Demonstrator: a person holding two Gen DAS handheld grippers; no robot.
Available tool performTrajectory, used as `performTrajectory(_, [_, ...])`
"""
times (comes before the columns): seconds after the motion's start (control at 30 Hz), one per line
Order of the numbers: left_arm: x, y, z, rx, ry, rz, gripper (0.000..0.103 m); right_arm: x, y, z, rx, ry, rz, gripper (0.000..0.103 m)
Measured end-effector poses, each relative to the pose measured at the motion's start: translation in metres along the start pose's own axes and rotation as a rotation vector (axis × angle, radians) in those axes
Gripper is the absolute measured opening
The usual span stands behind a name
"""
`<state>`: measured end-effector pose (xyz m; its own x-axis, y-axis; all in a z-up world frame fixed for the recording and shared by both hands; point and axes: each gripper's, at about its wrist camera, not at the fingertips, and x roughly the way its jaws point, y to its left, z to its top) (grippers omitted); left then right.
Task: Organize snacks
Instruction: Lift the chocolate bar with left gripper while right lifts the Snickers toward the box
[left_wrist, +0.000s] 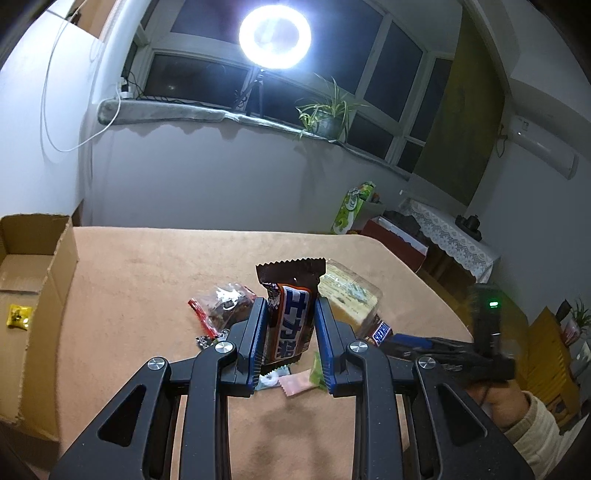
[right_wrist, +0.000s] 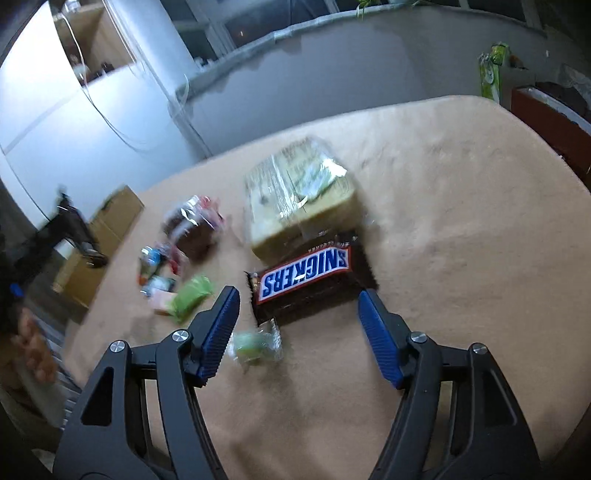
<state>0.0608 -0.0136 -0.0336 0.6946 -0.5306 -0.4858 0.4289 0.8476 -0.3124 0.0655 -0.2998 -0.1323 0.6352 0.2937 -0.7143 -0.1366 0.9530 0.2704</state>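
My left gripper is shut on a brown chocolate bar with white characters and holds it upright above the tan table. My right gripper is open, its fingers on either side of a Snickers pack that lies on the table. The same Snickers pack shows in the left view beside the right gripper's body. Behind it lies a clear-wrapped yellow cake block, also in the left view. A clear bag of dark snacks lies left of it.
An open cardboard box with a small yellow packet inside stands at the table's left edge. Small green and pink candies and a clear-wrapped green candy lie near the right gripper. A wall and windowsill are behind the table.
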Motion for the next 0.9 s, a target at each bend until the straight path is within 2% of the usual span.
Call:
performTrajectory(0.03, [-0.001, 0.000, 0.000, 0.001, 0.000, 0.000, 0.024, 0.006, 0.008, 0.001, -0.050, 0.008, -0.041, 0.074])
performTrajectory(0.1, [-0.002, 0.001, 0.000, 0.001, 0.001, 0.005, 0.024, 0.013, 0.017, 0.001, -0.096, 0.015, -0.057, 0.090])
performTrajectory(0.23, [-0.003, 0.005, 0.001, -0.011, -0.003, 0.011, 0.024, 0.016, 0.014, 0.006, -0.070, -0.004, -0.056, 0.092])
performTrajectory(0.27, [-0.003, 0.005, 0.001, -0.011, -0.002, 0.011, 0.024, 0.015, 0.010, 0.008, -0.042, -0.008, -0.043, 0.087])
performTrajectory(0.3, [-0.003, 0.005, 0.000, -0.010, -0.002, 0.011, 0.024, 0.016, 0.008, 0.010, -0.038, -0.005, -0.048, 0.067])
performTrajectory(0.37, [-0.002, 0.004, 0.000, -0.010, 0.001, 0.010, 0.024, 0.016, 0.006, 0.012, -0.062, -0.008, -0.082, 0.051])
performTrajectory(0.5, [-0.002, 0.004, -0.002, -0.008, 0.004, 0.007, 0.024, 0.010, 0.002, 0.009, -0.053, -0.020, -0.067, 0.047])
performTrajectory(0.67, [-0.005, 0.009, -0.001, -0.013, -0.001, 0.012, 0.024, -0.001, 0.000, 0.002, -0.036, -0.049, -0.070, 0.047])
performTrajectory(0.9, [-0.013, 0.009, 0.001, -0.011, -0.022, 0.024, 0.024, -0.044, 0.015, 0.018, -0.059, -0.168, -0.047, 0.047])
